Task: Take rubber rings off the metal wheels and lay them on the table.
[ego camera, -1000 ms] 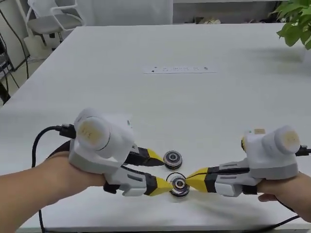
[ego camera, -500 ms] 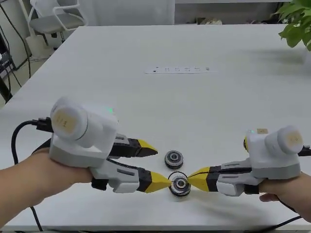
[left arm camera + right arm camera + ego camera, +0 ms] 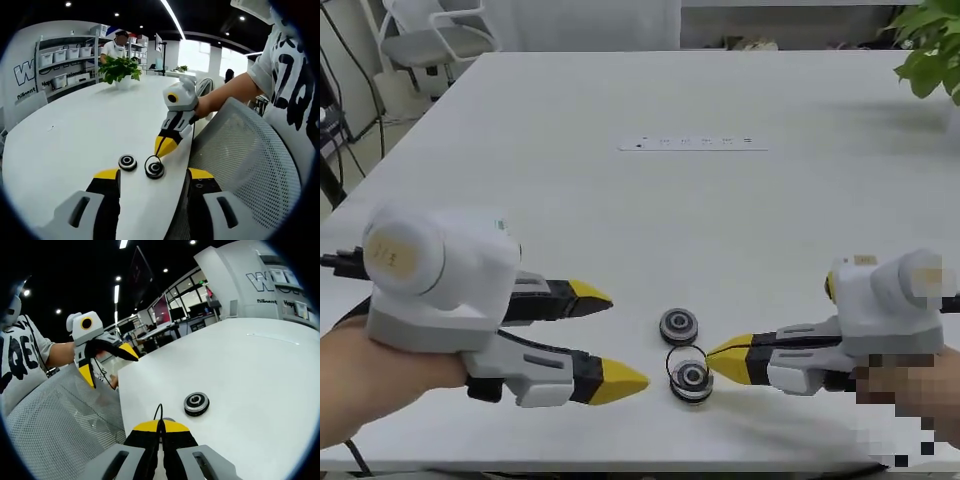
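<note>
Two metal wheels lie near the table's front edge: the far wheel (image 3: 678, 325) (image 3: 127, 162) (image 3: 196, 403) and the near wheel (image 3: 692, 380) (image 3: 154, 171). A thin black rubber ring (image 3: 672, 361) (image 3: 150, 160) (image 3: 159, 412) stands up in a loop from the near wheel. My right gripper (image 3: 712, 357) (image 3: 160, 426) (image 3: 165, 146) is shut on that ring, just right of the near wheel. My left gripper (image 3: 620, 340) (image 3: 153, 176) (image 3: 107, 362) is open, a short way left of both wheels, with nothing between its jaws.
A white table (image 3: 650, 220) runs far back, with a narrow printed strip (image 3: 692, 143) at its middle. A plant (image 3: 930, 45) stands at the back right, a chair (image 3: 430, 40) beyond the back left. A mesh chair (image 3: 240, 150) sits at the front edge.
My left gripper has drawn back to the left, away from the near wheel, and its jaws stand wider apart. My right gripper stays shut at the wheel, and the ring now loops free.
</note>
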Available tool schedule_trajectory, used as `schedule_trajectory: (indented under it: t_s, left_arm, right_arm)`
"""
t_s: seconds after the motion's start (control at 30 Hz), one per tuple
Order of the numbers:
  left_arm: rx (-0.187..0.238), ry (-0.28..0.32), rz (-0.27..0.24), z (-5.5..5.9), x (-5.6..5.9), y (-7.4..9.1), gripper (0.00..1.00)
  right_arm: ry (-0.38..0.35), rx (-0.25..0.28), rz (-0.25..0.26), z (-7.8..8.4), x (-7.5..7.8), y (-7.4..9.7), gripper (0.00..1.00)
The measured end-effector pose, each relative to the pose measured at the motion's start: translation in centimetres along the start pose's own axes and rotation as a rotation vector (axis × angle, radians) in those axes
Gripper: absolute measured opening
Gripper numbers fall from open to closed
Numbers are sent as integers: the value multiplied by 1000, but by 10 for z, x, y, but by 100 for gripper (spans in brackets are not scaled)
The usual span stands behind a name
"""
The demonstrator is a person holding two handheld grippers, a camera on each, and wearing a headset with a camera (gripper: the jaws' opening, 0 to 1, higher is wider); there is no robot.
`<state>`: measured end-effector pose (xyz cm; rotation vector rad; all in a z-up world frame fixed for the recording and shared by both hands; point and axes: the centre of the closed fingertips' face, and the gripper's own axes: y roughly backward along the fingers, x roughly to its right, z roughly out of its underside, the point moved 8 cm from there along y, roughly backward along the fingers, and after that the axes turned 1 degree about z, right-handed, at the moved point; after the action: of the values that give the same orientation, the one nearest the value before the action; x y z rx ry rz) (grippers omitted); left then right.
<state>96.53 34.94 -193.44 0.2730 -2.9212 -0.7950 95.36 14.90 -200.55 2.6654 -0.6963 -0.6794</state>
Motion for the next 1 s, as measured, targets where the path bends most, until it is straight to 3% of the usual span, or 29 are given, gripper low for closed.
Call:
schedule_trajectory:
  t_s: [0.5,1.0]
  left_arm:
    - [-9,-3,-33,8,1,11,57]
    - [-13,12,-50,14,2,22,59]
  right_arm:
    - [22,-24,-29,-15,-3,-6,0]
    - [60,-59,-72,-28,2,-23,0]
